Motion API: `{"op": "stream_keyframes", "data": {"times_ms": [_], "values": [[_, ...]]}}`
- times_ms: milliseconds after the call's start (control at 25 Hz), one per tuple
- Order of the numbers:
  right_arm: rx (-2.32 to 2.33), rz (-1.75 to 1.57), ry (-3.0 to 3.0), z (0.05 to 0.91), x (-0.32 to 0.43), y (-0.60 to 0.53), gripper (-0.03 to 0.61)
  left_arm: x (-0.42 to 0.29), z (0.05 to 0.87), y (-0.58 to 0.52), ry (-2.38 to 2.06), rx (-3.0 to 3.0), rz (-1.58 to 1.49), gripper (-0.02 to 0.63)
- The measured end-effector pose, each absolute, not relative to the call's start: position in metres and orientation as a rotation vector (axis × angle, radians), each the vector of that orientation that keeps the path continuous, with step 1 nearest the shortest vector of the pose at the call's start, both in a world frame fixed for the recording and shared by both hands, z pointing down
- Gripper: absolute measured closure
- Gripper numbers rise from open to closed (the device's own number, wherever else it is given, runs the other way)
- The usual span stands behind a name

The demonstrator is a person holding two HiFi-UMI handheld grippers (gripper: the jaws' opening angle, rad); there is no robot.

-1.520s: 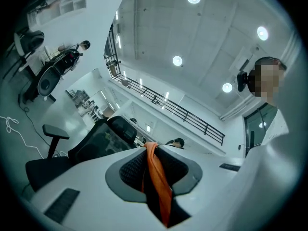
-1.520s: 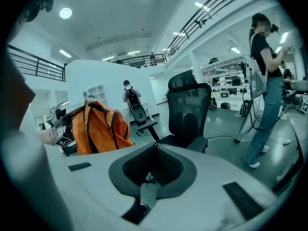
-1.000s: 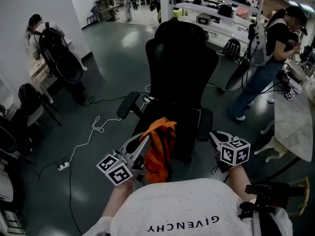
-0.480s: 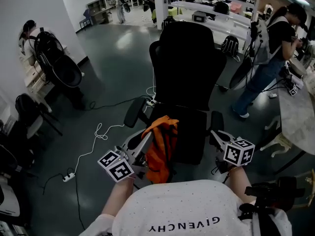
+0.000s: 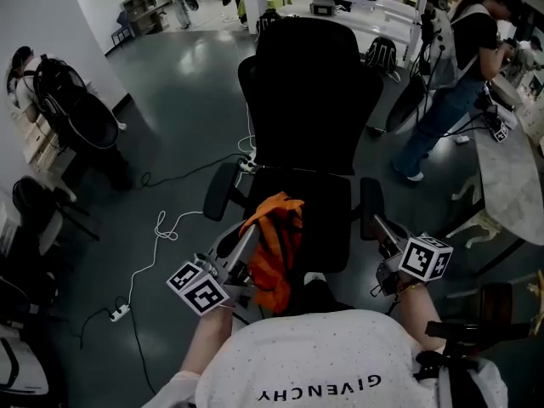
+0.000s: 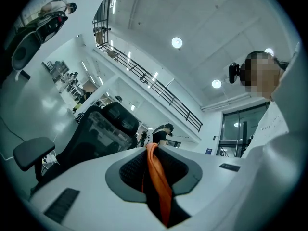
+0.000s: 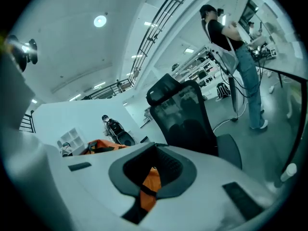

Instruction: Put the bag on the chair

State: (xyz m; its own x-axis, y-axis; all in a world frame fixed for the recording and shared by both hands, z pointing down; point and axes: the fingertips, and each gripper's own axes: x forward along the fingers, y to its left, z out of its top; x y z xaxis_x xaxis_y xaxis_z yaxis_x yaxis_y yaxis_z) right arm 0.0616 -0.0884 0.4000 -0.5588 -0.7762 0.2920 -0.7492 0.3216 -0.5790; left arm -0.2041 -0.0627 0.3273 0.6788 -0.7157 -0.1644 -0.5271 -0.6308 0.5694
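The orange bag [image 5: 274, 245] hangs over the front left part of the black office chair's [image 5: 306, 100] seat. My left gripper [image 5: 246, 232] is shut on the bag's orange strap [image 6: 159, 186], which runs up between the jaws in the left gripper view. My right gripper [image 5: 378, 226] is beside the chair's right armrest, apart from the bag. Its jaws stand together with nothing gripped. In the right gripper view the bag [image 7: 98, 146] shows to the left beyond the jaws, and the chair [image 7: 185, 119] stands ahead.
A person [image 5: 450, 83] stands at the right by a marble-topped table [image 5: 510, 185]. White cable [image 5: 161, 223] and a power strip [image 5: 119, 313] lie on the floor at the left. Another chair [image 5: 76, 117] stands by the left wall. A backpack [image 5: 381, 58] sits behind the chair.
The chair has come nearer and larger in the head view. Both grippers have moved forward to it, and the bag now hangs over the seat's front.
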Motion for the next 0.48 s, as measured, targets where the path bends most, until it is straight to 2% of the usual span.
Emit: {"op": "stream_keyframes", "data": {"times_ms": [480], "values": [[-1.425, -1.040, 2.613, 0.400, 0.052, -0.178, 0.575, -0.181, 0.335, -0.133, -0.912, 2.421, -0.463, 0.546]]}}
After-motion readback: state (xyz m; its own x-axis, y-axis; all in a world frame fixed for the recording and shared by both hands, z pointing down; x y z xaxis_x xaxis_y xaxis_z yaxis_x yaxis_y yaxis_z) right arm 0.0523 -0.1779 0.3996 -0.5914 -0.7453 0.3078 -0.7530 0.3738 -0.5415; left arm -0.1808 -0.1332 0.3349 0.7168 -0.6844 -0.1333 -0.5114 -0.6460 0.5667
